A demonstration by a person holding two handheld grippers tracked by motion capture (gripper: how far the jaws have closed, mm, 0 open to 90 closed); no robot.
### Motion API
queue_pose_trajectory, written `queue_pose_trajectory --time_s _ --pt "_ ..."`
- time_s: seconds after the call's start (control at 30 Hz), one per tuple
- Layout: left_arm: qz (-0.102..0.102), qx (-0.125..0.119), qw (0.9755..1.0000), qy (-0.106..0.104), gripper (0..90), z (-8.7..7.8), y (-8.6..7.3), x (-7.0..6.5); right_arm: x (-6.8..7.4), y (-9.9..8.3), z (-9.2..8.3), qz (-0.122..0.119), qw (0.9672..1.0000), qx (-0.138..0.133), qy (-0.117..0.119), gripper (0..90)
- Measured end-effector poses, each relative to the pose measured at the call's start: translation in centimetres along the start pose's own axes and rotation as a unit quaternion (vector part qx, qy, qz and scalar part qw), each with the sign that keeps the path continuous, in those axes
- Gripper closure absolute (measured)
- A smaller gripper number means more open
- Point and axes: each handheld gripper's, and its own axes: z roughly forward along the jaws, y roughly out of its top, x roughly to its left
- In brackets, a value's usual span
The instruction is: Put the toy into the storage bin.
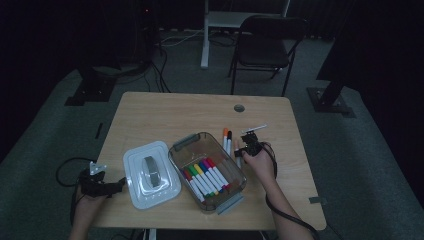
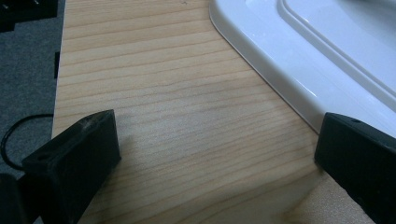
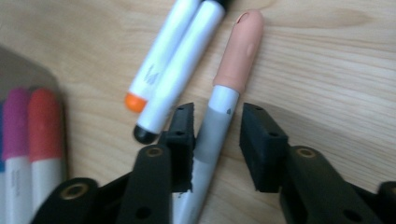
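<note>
A peach-capped marker lies on the wooden table, its white barrel between the jaws of my right gripper. The left jaw is right against the barrel and a gap shows at the right jaw, so the gripper is open. Beside it lie an orange-ended marker and a black-ended marker. In the high view my right gripper is low over these markers, right of a clear bin holding several coloured markers. My left gripper rests open beside the white lid.
The white lid lies left of the bin, near the table's front edge. A round grommet hole sits at the back of the table. A folding chair stands on the floor beyond the table. Bare wood lies behind the bin.
</note>
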Motion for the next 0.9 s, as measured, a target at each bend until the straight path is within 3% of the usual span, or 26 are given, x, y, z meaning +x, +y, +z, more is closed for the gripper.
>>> queue_pose_trajectory --time_s 0.13,0.37,0.4,0.43,0.53,0.73,0.9 --pt "0.000 0.000 1.0000 0.000 0.5 0.0 0.0 0.0 -0.9 -0.2 -0.3 0.014 0.9996 0.004 -0.024 70.9" --pt "0.000 0.000 1.0000 0.000 0.5 0.0 0.0 0.0 -1.6 -0.4 -0.4 0.025 0.9990 -0.001 -0.036 76.0" --pt "0.000 0.000 1.0000 0.000 0.5 0.0 0.0 0.0 -1.7 -0.5 -0.5 0.035 0.9989 -0.008 -0.031 76.4" --pt "0.000 0.000 1.0000 0.000 0.5 0.0 0.0 0.0 -2.1 -0.6 -0.9 0.055 0.9981 -0.024 -0.011 76.5" --pt "0.000 0.000 1.0000 0.000 0.5 0.0 0.0 0.0 -2.3 -0.5 -1.8 0.063 0.9973 -0.038 -0.005 76.6" --pt "0.000 0.000 1.0000 0.000 0.5 0.0 0.0 0.0 -2.1 -0.1 -4.1 0.058 0.9971 -0.048 0.005 76.5" --pt "0.000 0.000 1.0000 0.000 0.5 0.0 0.0 0.0 -1.1 0.2 -6.6 0.039 0.9971 -0.062 0.022 76.5"
